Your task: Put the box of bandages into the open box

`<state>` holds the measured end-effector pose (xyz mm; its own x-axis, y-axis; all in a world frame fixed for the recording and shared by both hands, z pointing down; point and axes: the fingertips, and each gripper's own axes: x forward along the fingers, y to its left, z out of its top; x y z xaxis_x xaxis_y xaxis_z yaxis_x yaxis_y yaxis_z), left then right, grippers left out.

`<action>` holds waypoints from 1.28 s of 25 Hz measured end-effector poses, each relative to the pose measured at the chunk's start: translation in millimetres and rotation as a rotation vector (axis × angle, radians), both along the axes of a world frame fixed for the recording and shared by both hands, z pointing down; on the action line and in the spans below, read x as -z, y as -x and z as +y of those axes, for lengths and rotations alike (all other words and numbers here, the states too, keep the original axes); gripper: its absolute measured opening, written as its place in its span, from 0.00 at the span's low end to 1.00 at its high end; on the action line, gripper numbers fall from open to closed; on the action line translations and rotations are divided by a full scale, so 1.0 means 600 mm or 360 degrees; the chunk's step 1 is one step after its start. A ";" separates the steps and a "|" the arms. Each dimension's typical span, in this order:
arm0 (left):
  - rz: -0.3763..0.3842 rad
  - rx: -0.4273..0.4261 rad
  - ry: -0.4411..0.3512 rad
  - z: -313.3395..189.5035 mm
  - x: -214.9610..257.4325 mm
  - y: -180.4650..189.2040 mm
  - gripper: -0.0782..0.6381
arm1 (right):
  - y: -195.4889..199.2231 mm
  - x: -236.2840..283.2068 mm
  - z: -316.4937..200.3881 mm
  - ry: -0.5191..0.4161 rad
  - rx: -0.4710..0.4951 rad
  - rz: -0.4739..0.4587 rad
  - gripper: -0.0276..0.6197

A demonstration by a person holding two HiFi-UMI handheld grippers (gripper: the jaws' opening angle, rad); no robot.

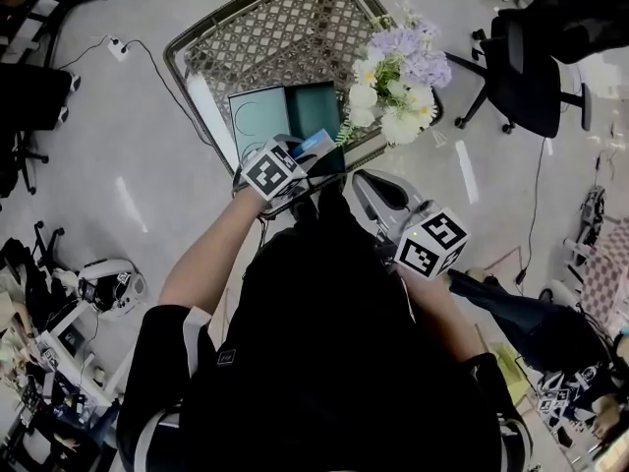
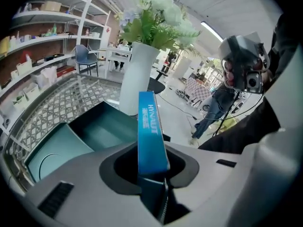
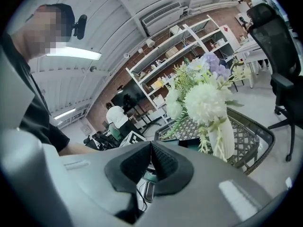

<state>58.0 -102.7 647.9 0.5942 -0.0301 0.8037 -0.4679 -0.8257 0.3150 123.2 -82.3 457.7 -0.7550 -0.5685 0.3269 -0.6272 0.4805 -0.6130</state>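
Observation:
The box of bandages [image 2: 150,122] is a thin blue carton standing on edge between the jaws of my left gripper [image 2: 152,162], which is shut on it. In the head view this gripper [image 1: 303,157] holds the carton [image 1: 314,144] over the near edge of the open teal box [image 1: 316,109]. The teal lid [image 1: 256,118] lies to the left of the box. In the left gripper view the open box [image 2: 102,126] sits just beyond the carton. My right gripper [image 3: 151,148] is shut with nothing in it and hangs near the table's front right corner [image 1: 378,193].
A white vase of flowers [image 1: 398,77] stands on the lattice-topped table [image 1: 295,28] right beside the open box. A black office chair [image 1: 536,67] is at the upper right. A power strip [image 1: 116,47] and its cable lie on the floor to the left.

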 end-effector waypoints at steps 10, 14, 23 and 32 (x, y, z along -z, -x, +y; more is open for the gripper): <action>-0.0064 -0.0095 -0.0016 -0.012 -0.032 -0.004 0.23 | 0.001 -0.006 -0.009 0.0043 0.0001 -0.0004 0.06; -0.0096 -0.0036 -0.0154 -0.036 -0.032 0.011 0.31 | 0.001 -0.014 -0.006 0.0076 -0.0008 -0.0013 0.06; -0.0121 0.0013 -0.0324 -0.068 -0.034 0.022 0.33 | 0.003 -0.024 -0.002 0.0111 -0.0020 -0.0020 0.06; -0.0177 -0.0021 -0.0415 -0.096 -0.035 0.017 0.43 | 0.005 -0.034 0.004 0.0134 -0.0037 0.0001 0.06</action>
<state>47.7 -160.3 669.0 0.5044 -0.2371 0.8303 -0.4765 -0.8783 0.0386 120.0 -79.9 478.2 -0.7419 -0.5561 0.3747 -0.6378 0.4126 -0.6504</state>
